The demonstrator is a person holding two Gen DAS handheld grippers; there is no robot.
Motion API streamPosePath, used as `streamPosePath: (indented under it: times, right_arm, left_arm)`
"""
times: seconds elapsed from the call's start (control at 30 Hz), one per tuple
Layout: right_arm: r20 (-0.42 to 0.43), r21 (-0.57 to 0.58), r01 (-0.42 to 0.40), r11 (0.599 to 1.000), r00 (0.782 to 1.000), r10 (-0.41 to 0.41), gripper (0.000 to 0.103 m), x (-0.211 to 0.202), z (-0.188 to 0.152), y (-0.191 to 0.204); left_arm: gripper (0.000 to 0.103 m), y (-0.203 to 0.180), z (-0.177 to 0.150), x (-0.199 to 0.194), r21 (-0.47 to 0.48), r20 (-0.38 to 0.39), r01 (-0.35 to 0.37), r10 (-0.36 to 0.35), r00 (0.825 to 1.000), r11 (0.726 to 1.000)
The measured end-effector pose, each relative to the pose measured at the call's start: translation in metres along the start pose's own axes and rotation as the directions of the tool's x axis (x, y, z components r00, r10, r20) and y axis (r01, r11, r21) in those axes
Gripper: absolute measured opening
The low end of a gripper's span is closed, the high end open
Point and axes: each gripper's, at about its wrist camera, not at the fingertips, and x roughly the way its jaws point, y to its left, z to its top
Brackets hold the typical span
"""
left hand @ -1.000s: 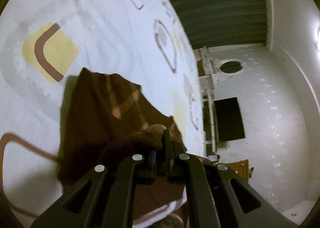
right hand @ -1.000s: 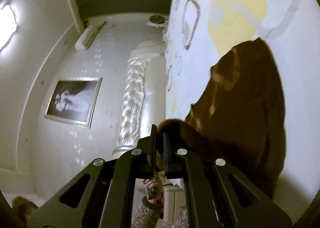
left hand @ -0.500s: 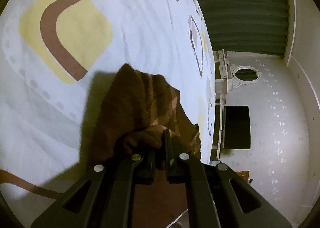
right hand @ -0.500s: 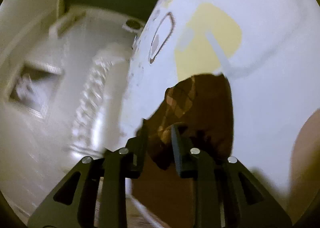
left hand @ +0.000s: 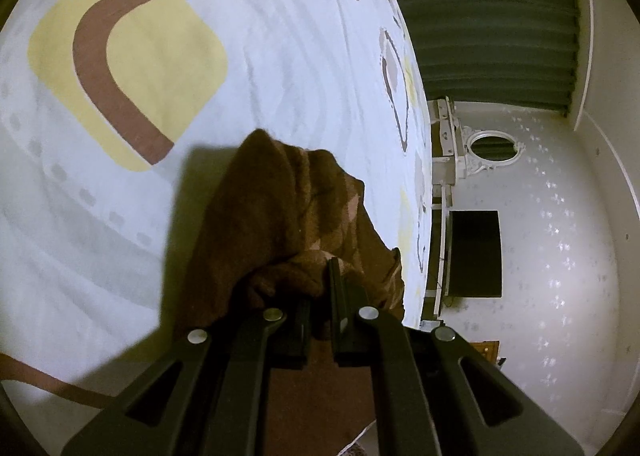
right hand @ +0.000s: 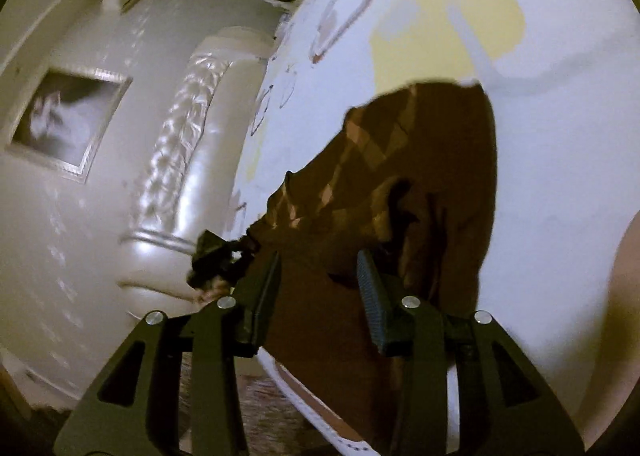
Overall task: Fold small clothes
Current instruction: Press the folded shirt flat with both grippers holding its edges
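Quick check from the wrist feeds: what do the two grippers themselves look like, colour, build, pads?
Both the left gripper and the right gripper are matte black, with angular arms that have cut-out slots and round silver pins at the joints. The right gripper's fingers carry ribbed pads. No cables, markings or sleeves show.

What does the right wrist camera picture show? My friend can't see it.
The right gripper has just been opening its jaws over a brown cloth lying on a white bedsheet with yellow and brown shapes. The cloth sits between the jaws, unpinched. A white padded headboard stands behind.
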Motion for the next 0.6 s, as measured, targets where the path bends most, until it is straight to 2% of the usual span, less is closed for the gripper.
streamPosePath:
  times: [0.1, 0.17, 0.27, 0.4, 0.5, 0.6]
  right_arm:
    - [0.032, 0.039, -0.042, 0.998, 0.999, 0.041, 0.041, 0.002, 0.006, -0.002]
    - [0.1, 0.049, -0.057, 0.997, 0.994, 0.052, 0.045, -0.001, 0.015, -0.001]
    - [0.14, 0.045, -0.052, 0.998, 0.989, 0.046, 0.048, -0.004, 0.026, 0.003]
    - [0.12, 0.007, -0.023, 1.0, 0.992, 0.022, 0.048, -0.011, 0.021, 0.015]
    - [0.064, 0.016, 0.051, 0.999, 0.997, -0.052, 0.048, -0.013, 0.002, 0.018]
    - [0.033, 0.042, 0.091, 0.995, 0.995, -0.092, 0.048, -0.008, -0.01, 0.011]
  left_arm:
    - [0.006, -0.002, 0.002, 0.001, 0.004, -0.002, -0.003, 0.003, 1.0, 1.0]
    - [0.006, -0.002, 0.003, 0.002, 0.0, -0.001, -0.004, 0.004, 1.0, 1.0]
    - [0.006, -0.003, 0.004, 0.006, -0.006, -0.002, -0.002, 0.002, 1.0, 1.0]
    - [0.006, -0.005, 0.004, 0.008, 0.001, -0.009, -0.001, 0.002, 1.0, 1.0]
    - [0.006, -0.004, 0.004, 0.008, 0.007, -0.011, 0.0, 0.0, 1.0, 1.0]
    - [0.006, -0.003, 0.004, 0.009, 0.007, -0.011, -0.005, 0.005, 1.0, 1.0]
